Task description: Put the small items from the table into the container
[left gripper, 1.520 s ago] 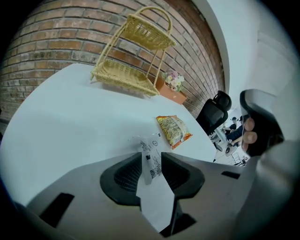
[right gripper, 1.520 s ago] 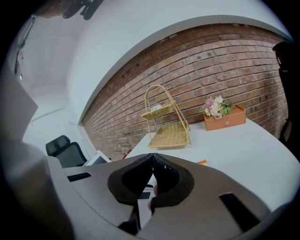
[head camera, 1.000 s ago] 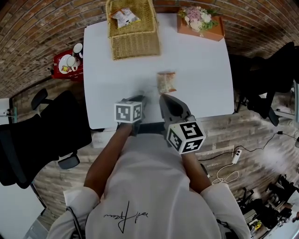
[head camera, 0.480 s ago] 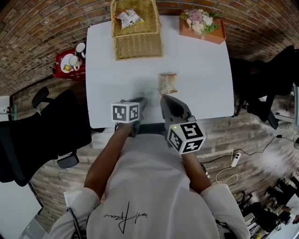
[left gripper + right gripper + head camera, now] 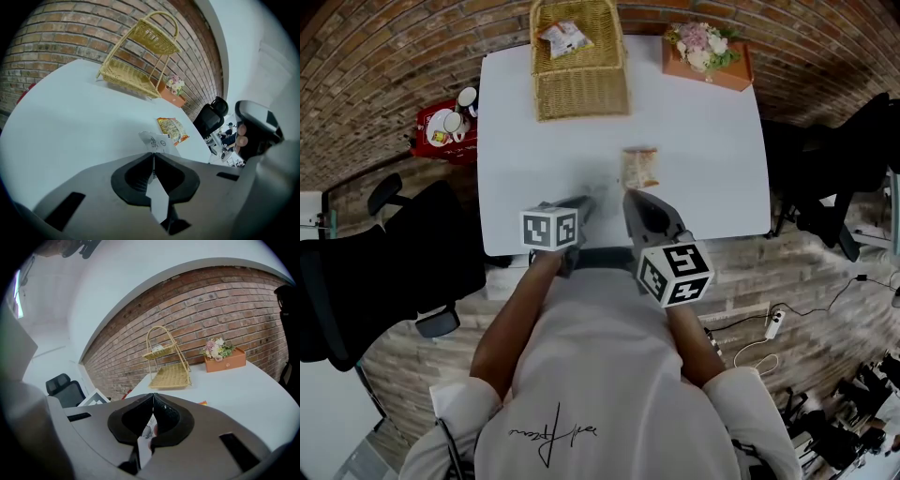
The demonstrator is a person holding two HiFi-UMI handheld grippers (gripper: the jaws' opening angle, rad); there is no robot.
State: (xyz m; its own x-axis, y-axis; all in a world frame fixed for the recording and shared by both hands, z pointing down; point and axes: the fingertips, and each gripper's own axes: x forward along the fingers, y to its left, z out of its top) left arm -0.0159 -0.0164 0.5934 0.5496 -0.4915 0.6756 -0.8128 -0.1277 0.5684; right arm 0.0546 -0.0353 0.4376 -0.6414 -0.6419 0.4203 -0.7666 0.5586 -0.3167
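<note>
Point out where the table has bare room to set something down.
Bare: the table's left side from the basket to the near edge, and its right side in front of the flower box. Crowded: the near middle, where the snack packet lies just beyond the left claw and right claw.

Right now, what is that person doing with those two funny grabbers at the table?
A person is at a white table with a grabber in each hand, tidying small things into a basket. The left gripper has its fingers shut on a small white packet. The right gripper is shut too, with nothing clearly in it, and its tip is close to an orange snack packet lying on the table. The wicker basket at the far edge has one packet inside.
</note>
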